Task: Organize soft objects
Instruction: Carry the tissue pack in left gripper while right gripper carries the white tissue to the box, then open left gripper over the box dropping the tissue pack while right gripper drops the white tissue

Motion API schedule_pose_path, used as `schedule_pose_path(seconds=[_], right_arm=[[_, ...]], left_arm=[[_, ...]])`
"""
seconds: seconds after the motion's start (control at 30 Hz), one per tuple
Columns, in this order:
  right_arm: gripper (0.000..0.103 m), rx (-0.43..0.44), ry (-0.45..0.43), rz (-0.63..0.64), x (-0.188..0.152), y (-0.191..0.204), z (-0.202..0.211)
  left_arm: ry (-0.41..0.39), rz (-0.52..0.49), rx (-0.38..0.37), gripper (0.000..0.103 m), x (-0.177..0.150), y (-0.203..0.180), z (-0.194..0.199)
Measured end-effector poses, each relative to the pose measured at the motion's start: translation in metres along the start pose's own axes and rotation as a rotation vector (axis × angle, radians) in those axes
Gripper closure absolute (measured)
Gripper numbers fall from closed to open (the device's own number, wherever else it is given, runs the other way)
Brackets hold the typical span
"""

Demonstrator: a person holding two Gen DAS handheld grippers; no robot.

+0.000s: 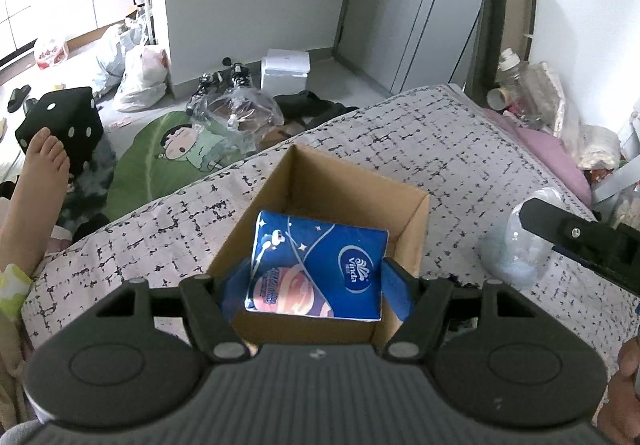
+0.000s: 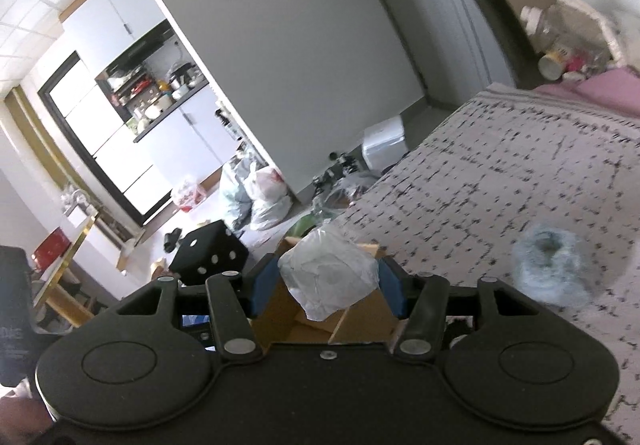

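My left gripper (image 1: 316, 285) is shut on a blue Vinda tissue pack (image 1: 320, 269) and holds it over the open cardboard box (image 1: 408, 229) on the bed. My right gripper (image 2: 328, 287) is shut on a soft white plastic-wrapped bundle (image 2: 328, 281), held above the same box (image 2: 360, 321). A pale blue fluffy item in clear wrap (image 2: 554, 269) lies on the bedspread to the right; it also shows in the left wrist view (image 1: 516, 245), partly behind the right gripper's black arm (image 1: 580, 237).
The patterned bedspread (image 1: 400, 133) ends at a left edge above the floor. The floor holds a green cartoon cushion (image 1: 172, 153), a black dice cushion (image 1: 68, 125), plastic bags (image 1: 140, 73) and a white box (image 1: 285, 69). A bare foot (image 1: 40, 173) is at left. Bottles and clutter (image 1: 532, 93) sit at the headboard.
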State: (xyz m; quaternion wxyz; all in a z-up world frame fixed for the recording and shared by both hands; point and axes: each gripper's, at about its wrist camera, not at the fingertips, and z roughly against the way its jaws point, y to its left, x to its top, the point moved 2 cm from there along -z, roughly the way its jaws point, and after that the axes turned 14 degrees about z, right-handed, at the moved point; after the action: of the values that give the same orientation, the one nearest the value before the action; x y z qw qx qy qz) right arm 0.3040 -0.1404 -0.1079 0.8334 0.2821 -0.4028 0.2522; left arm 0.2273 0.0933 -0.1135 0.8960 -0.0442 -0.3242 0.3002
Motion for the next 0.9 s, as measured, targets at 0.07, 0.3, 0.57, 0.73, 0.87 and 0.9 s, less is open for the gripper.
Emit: schedule_pose_path(seconds=[0.07,0.3,0.57,0.73,0.87,0.9], right_arm=[[0.049,0.020,0.016,0.006,-0.002,0.003,-0.007],[0.049,0.057,0.068,0.012,-0.007,0.014,-0.031],[0.049,0.064,0.108,0.020,-0.014,0.021,-0.041],[0.049,0.083,0.125,0.010,-0.016,0.026,-0.047],[0.049,0.096,0.146,0.006,-0.020,0.031,-0.053],[0.049,0.099,0.153,0.003,-0.021,0.032,-0.054]], left_arm=[[0.008,0.002,0.003,0.034,0.000,0.002,-0.006],[0.041,0.042,0.016,0.034,0.004,0.015,-0.030],[0.083,0.014,0.059,0.032,0.002,0.025,-0.047],[0.074,-0.016,0.047,0.027,0.005,0.024,-0.043],[0.089,0.026,0.039,0.027,0.009,0.032,-0.039],[0.094,0.037,0.033,0.027,0.010,0.035,-0.038]])
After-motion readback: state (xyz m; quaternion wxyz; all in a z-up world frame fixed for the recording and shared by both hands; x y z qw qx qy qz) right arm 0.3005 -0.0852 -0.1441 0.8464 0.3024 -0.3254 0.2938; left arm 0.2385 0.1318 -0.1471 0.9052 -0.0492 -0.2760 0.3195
